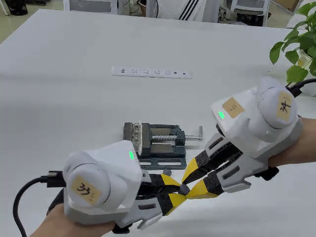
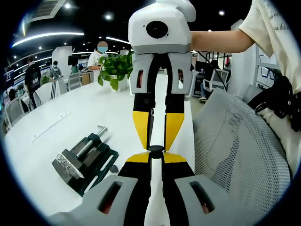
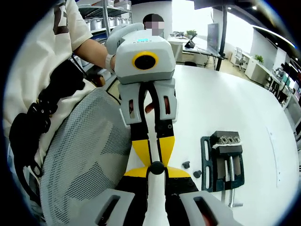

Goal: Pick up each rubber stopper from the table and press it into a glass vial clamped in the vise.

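A dark rubber stopper (image 1: pixel 183 189) hangs above the table's near edge, pinched between two grippers that meet tip to tip. My left gripper (image 1: pixel 179 192) comes from the lower left and is shut on the stopper (image 2: pixel 156 149). My right gripper (image 1: pixel 187 186) comes from the right, and its yellow fingertips (image 2: pixel 142 131) close on the same stopper (image 3: pixel 156 167). Behind them a dark vise (image 1: pixel 160 141) holds a row of glass vials (image 1: pixel 137 138) in its jaws at the left end. Loose stoppers (image 3: pixel 186 164) lie on the table beside the vise (image 3: pixel 225 165).
A white power strip (image 1: pixel 151 72) lies farther back on the white table (image 1: pixel 74 98). A potted plant (image 1: pixel 296 49) stands at the right edge. A grey mesh chair (image 2: pixel 235 146) is just off the near edge, with a person's arm and shirt above it.
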`<state>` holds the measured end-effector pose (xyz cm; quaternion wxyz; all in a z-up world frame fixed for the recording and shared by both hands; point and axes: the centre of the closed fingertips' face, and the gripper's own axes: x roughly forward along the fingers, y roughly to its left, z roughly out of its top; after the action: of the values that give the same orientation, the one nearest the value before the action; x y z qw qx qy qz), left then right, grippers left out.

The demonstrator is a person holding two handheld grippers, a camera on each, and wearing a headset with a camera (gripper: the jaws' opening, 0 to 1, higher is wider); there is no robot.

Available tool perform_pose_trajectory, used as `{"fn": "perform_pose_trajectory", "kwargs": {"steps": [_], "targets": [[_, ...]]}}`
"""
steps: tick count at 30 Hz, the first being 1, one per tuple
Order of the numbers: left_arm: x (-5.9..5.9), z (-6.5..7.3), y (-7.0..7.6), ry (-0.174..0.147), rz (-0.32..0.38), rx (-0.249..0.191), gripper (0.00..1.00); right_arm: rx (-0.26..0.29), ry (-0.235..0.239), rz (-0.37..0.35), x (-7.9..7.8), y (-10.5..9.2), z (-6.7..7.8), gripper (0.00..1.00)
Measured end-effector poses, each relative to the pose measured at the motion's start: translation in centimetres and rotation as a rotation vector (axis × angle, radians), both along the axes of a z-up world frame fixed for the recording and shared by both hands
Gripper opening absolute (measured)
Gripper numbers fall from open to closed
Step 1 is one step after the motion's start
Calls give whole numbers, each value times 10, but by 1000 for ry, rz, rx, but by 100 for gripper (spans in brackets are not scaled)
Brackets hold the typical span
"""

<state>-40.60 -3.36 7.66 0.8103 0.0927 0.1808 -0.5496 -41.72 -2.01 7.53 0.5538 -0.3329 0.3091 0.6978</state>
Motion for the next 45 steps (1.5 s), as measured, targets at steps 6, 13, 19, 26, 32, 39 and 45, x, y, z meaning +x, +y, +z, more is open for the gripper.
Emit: {"fn": "perform_pose_trajectory", "kwargs": {"steps": [6, 13, 19, 26, 32, 39, 45], "targets": [[0, -2, 0, 1, -5, 4, 4, -5, -7, 12, -1, 0, -1, 8], [-1, -4, -1, 0, -7, 9, 4, -13, 2, 7, -1, -1, -2, 7], [-2, -5, -1, 5, -8, 5, 5, -17, 25, -10, -2, 0, -3, 7], [3, -11, 9, 8, 40, 17, 22, -14, 21, -25, 4, 0, -3, 7], [19, -18, 33, 3, 167, 20, 54, -16, 27, -29, 5, -1, -4, 7], [33, -26, 64, 25, 295, 33, 83, -18, 32, -27, 5, -2, -6, 7], [44, -33, 93, 31, 395, 41, 99, -19, 35, -25, 5, -2, -7, 7]]}}
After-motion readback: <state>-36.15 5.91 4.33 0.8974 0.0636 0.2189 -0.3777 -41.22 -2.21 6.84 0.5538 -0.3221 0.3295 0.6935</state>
